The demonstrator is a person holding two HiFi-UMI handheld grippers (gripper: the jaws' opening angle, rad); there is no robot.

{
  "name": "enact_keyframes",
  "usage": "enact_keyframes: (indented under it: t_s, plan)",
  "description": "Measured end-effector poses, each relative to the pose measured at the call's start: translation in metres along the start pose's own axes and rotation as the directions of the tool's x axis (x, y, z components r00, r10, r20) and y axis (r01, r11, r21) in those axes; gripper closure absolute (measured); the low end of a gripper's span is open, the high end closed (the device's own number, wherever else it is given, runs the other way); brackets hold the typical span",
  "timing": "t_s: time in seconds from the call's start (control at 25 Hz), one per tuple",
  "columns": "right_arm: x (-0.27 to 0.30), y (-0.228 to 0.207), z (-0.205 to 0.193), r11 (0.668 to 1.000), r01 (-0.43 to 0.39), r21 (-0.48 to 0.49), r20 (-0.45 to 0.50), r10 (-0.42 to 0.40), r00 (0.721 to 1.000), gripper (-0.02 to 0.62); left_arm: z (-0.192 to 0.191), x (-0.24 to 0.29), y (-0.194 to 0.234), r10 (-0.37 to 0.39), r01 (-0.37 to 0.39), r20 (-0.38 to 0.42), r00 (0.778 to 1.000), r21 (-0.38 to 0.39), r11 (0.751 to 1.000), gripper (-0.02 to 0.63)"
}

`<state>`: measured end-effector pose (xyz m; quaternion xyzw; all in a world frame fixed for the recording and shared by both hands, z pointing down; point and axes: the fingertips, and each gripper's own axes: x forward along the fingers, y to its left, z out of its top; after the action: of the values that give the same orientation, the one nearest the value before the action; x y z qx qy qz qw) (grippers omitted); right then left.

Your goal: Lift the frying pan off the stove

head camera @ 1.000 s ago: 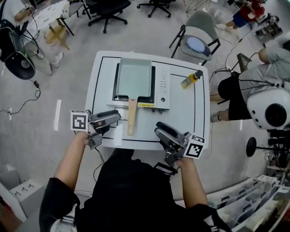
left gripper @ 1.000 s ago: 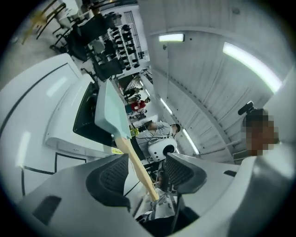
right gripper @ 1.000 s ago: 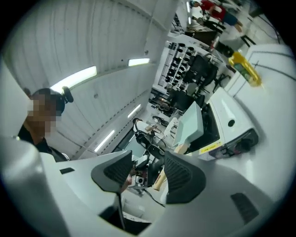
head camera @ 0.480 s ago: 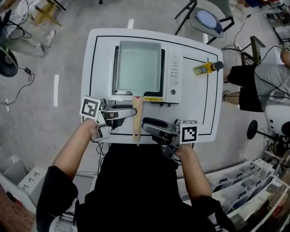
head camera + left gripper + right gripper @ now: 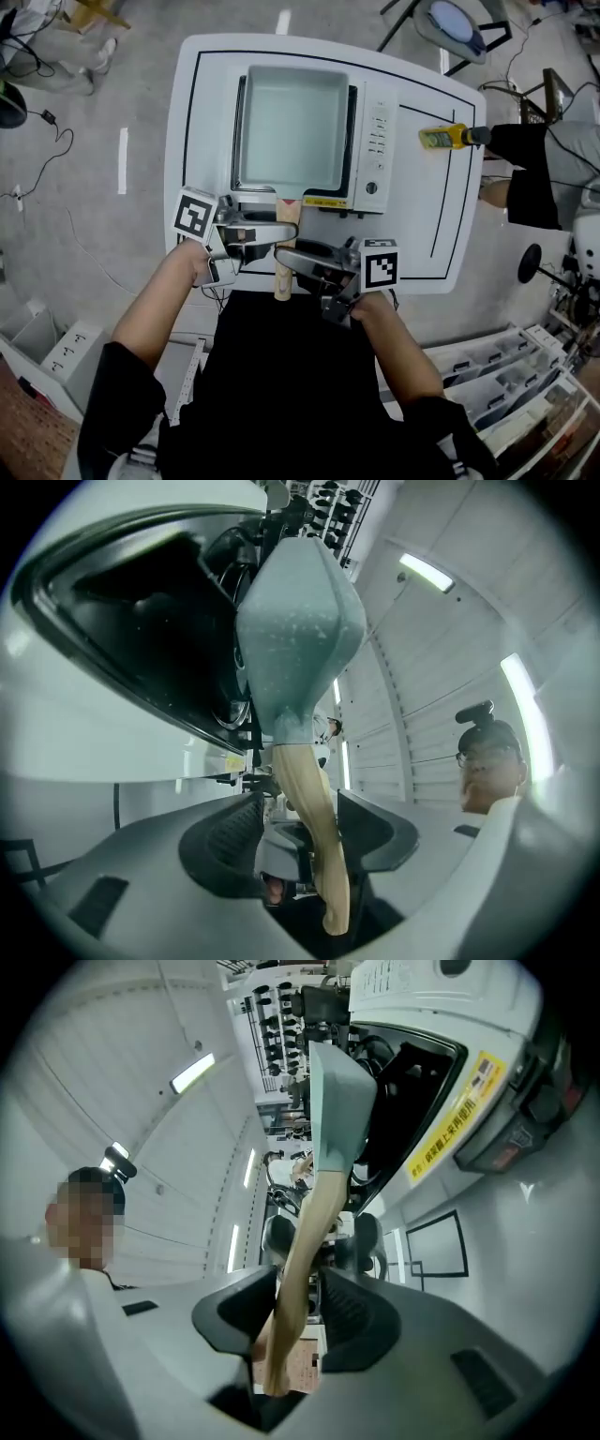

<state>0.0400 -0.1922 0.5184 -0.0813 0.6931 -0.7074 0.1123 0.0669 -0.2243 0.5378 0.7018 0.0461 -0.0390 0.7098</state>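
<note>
The right claw (image 5: 298, 1316) has just been closing and now stands narrow on the wooden handle (image 5: 314, 1222) that runs up between its jaws. Both pads look to lie against the wood, so I take this as a grip. The left claw (image 5: 305, 817) comes at the same handle from the opposite side with its jaws wide. The handle passes between them, nearer 1 pad than the other, and is not clamped. From the head view the 2 claws lie about level and point toward each other across the handle, just over the front edge of the counter (image 5: 422, 220), with the left one a little closer to the pan body. The frying pan (image 5: 291, 127) - rectangular, pale green, empty - sits flat on the stove (image 5: 375, 141), its handle sticking out toward the person. A yellow bottle (image 5: 445, 137) lies on the counter, well apart to the right. As for progress, the reach looks done and 1 hold seems made, but the pan is not yet lifted. What remains - as I judge it - is closing the left claw and raising the pan clear of the stove.
</note>
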Motion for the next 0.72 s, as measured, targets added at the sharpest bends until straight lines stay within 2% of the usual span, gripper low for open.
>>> enact_keyframes:
  t_s: [0.12,0.24,0.32,0.4,0.56,0.72]
  plan:
    - [0.001,0.001,-0.001,1.0,-0.009,0.014,-0.011,0.009,1.0,0.465,0.001,0.002,-0.002,-0.022,0.022,0.0,1.0,-0.011,1.0,0.364]
    - [0.001,0.001,0.0,1.0,-0.019,0.009,-0.01,0.019,1.0,0.476,-0.001,0.002,-0.004,-0.054,0.055,0.004,0.999,-0.059,0.997,0.43]
    - [0.0,0.001,0.001,1.0,-0.02,-0.006,-0.003,0.02,1.0,0.476,-0.001,0.002,-0.004,-0.058,0.058,0.005,0.998,-0.078,0.995,0.437]
    - [0.0,0.001,0.001,1.0,-0.017,-0.02,0.003,0.017,1.0,0.476,-0.001,0.003,-0.004,-0.048,0.047,-0.003,0.999,-0.068,0.997,0.442]
    - [-0.002,0.003,0.0,0.998,-0.014,-0.062,0.011,0.015,1.0,0.472,0.0,0.006,-0.011,-0.03,0.03,-0.035,0.999,0.011,0.999,0.444]
    - [-0.003,0.013,-0.001,0.995,-0.026,-0.093,0.044,0.03,0.999,0.471,-0.004,0.002,-0.018,-0.028,0.029,-0.04,0.999,0.01,1.0,0.457]
